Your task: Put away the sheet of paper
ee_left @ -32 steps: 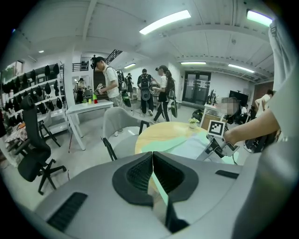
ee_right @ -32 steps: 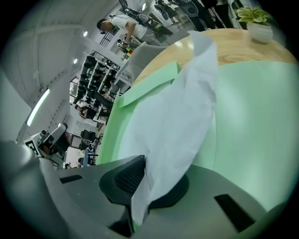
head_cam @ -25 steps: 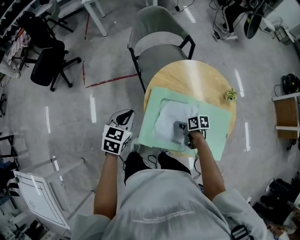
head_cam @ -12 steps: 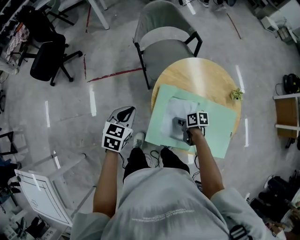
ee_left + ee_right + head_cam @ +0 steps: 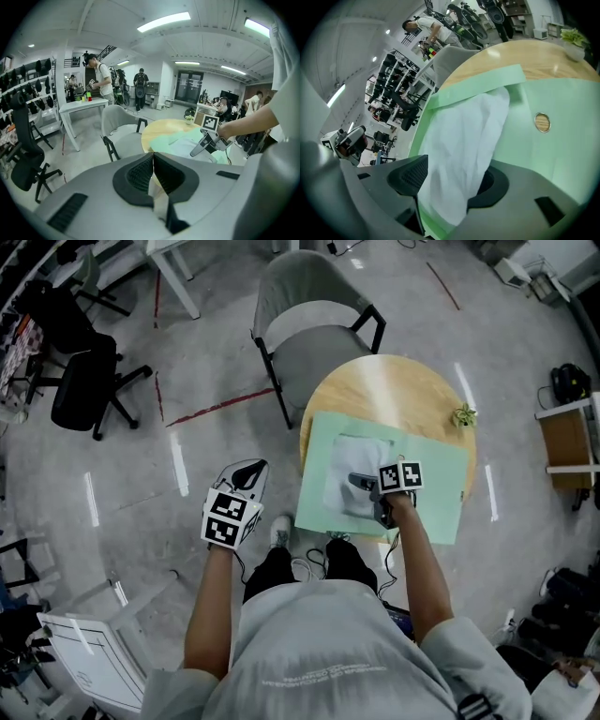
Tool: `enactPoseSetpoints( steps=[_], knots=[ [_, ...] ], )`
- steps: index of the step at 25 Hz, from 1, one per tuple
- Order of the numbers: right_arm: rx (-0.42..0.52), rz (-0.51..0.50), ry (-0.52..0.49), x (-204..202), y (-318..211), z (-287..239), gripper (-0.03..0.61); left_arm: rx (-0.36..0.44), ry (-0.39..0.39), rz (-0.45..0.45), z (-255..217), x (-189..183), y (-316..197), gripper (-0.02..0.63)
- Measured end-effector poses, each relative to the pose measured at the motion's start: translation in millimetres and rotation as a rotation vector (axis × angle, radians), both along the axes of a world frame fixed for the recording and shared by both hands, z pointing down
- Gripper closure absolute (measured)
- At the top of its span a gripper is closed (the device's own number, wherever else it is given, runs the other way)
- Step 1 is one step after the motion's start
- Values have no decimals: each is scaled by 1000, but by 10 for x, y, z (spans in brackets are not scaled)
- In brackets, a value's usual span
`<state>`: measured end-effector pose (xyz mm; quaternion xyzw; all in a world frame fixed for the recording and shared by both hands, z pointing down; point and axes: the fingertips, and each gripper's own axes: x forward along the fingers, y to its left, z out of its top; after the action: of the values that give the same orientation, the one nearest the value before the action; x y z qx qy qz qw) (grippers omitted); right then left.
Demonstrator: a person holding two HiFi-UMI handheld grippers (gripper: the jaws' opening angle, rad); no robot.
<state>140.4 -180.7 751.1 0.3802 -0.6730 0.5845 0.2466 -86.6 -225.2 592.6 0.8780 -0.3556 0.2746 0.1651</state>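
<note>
A white sheet of paper (image 5: 349,465) lies rumpled on a light green mat (image 5: 433,498) on the round wooden table (image 5: 394,385). My right gripper (image 5: 362,486) rests low on the sheet's near right part. In the right gripper view its jaws are opening: the sheet (image 5: 464,136) drapes loosely through the gap of the right gripper (image 5: 450,180), and the pads stand apart. My left gripper (image 5: 247,473) hangs off the table to the left, above the floor. In the left gripper view the left gripper (image 5: 153,164) is shut with nothing in it.
A grey chair (image 5: 314,324) stands at the table's far side. A small potted plant (image 5: 463,415) sits at the table's right rim. The mat has a round hole (image 5: 542,122). A black office chair (image 5: 84,381) is far left, a wooden shelf (image 5: 567,442) far right.
The head view has shifted a little. The right gripper stays on the paper's near right part and the left gripper hangs in the same place by the table.
</note>
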Motion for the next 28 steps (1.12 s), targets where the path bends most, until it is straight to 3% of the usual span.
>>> enactPoseSetpoints(
  steps=[5,8,12,16,21,28],
  knots=[
    [32,37,99,339,149,-95,239,39,24,52,-136,54,-8,592],
    [61,113,162,549,226,-236,238,57,34,82,-191,39,-21,594],
    [166,190,305,832,272,-632,243,98,47,129,-324,63,-105,594],
    [331,257,456,1036,291,-1315,341,181,67,192,-623,184,-244,594],
    [622,338,598,1079,294,-2466,536,320,115,264,-1221,384,-420,592],
    [929,375,771,886,542,-3711,551,517,199,376,-2099,705,-436,594]
  ],
)
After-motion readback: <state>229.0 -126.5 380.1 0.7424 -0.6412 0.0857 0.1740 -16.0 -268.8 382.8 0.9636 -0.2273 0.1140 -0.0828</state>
